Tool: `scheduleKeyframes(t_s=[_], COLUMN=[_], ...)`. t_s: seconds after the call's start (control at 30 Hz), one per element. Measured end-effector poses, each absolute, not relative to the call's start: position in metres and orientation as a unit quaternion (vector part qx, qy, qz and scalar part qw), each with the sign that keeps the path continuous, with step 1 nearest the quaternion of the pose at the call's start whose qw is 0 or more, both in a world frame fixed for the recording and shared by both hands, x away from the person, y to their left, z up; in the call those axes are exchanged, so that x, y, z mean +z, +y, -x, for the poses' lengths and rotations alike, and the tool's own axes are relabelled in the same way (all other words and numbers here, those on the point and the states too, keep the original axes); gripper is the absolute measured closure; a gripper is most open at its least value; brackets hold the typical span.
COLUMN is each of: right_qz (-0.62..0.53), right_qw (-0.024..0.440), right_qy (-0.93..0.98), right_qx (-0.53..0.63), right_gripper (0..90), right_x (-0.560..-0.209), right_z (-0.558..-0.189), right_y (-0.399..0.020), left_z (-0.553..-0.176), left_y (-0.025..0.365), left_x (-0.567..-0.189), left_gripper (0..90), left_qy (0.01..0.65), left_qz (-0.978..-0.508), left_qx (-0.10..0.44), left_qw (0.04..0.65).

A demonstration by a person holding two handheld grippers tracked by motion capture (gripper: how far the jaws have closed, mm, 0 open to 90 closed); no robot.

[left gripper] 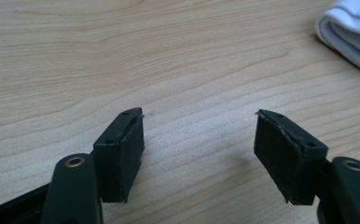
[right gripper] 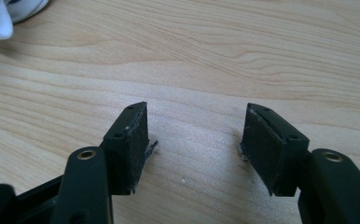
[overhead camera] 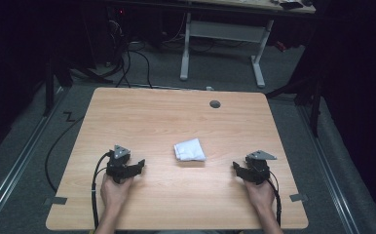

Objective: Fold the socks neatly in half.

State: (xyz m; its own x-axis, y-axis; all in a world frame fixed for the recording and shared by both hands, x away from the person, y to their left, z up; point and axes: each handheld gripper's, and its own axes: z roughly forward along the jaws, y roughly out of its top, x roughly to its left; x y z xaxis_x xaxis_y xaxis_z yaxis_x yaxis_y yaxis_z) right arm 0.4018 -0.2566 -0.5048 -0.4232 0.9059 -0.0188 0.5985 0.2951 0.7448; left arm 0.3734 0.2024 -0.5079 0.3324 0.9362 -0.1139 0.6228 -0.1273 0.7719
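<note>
Small folded white cloth (overhead camera: 189, 150) on pale wooden table (overhead camera: 176, 112), between left gripper (overhead camera: 136, 165) and right gripper (overhead camera: 236, 168). Both stand apart, empty. Risk: a low approach would push the cloth or pinch one layer, unfolding it.

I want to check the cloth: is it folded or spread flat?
Folded. The white cloth lies as a small thick bundle, with rounded layered edges.

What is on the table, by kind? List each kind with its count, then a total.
White folded cloth: 1
Black grippers: 2, the left gripper and the right gripper, both open with nothing between the jaws
Total: 3, all on the wooden table
</note>
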Motion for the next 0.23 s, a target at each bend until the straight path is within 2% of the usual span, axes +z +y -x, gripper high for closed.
scheduleKeyframes(t_s=[0.23], right_qz=[-0.487], right_qw=[0.226], right_qy=[0.772], right_qx=[0.340], right_gripper=[39.0], right_x=[-0.5049], right_z=[-0.4021], right_y=[-0.2562], left_z=[-0.3734], left_y=[0.1998], left_x=[-0.5080], left_gripper=[31.8], left_qy=[0.534], left_qz=[-0.728], left_qx=[0.211], left_qw=[0.374])
